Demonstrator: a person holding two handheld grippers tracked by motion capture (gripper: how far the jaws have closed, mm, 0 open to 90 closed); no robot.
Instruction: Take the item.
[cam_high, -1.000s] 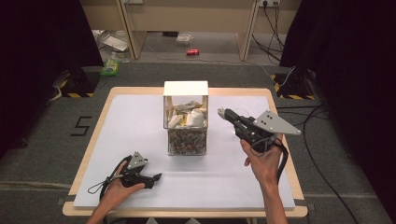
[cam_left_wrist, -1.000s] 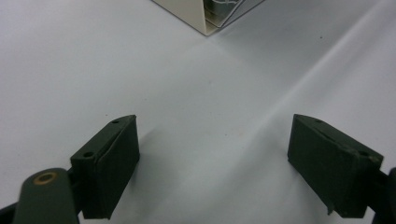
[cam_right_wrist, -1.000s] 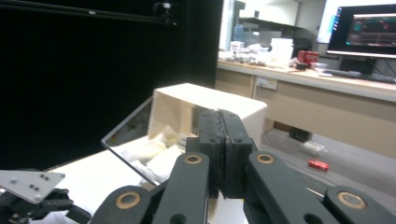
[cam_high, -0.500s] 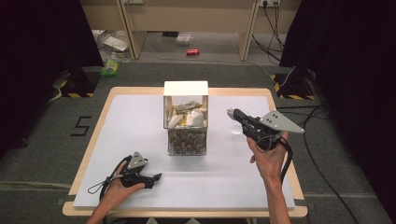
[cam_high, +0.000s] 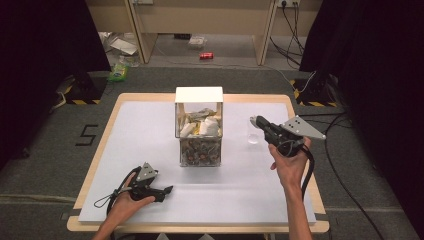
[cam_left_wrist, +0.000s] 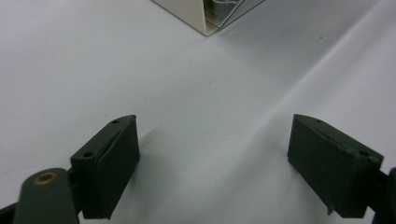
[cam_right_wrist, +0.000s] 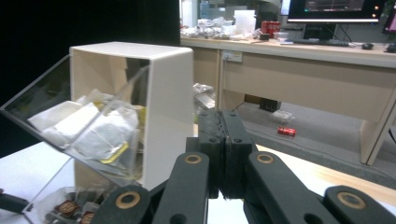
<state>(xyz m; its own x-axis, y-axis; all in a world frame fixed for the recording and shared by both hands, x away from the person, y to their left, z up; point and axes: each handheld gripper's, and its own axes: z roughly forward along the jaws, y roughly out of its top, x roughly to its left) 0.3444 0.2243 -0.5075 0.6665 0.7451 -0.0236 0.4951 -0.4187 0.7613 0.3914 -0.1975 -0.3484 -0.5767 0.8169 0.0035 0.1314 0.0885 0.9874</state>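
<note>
At the near edge of the wooden-rimmed table with its white sheet (cam_high: 150, 130), the person's left hand (cam_high: 127, 200) rests on the surface holding the left black two-jaw gripper (cam_high: 162, 191), which lies low and points toward the right side of the table; in the left gripper view its two dark pads stand wide apart with nothing but bare white sheet between them, and a corner of the box base shows at the top. Further in and to the right, the right hand (cam_high: 289, 165) holds the right black gripper with its grey three-cornered plate (cam_high: 256, 121) raised above the table, aimed toward the box; in the right gripper view its jaws are pressed flat together with nothing between them. Just beside its tip, on the sheet, sits a small clear round object (cam_high: 253, 137), too faint to identify. In the middle of the table stands the white two-tier dispenser box with clear tilted fronts (cam_high: 198, 125): the upper bin holds pale paper-wrapped sachets (cam_right_wrist: 88, 126), the lower one small dark packets (cam_high: 200, 151). Beyond the table lie grey carpet, a red can (cam_high: 206, 55) on the floor and a light wooden desk (cam_right_wrist: 303, 79) at the back.
</note>
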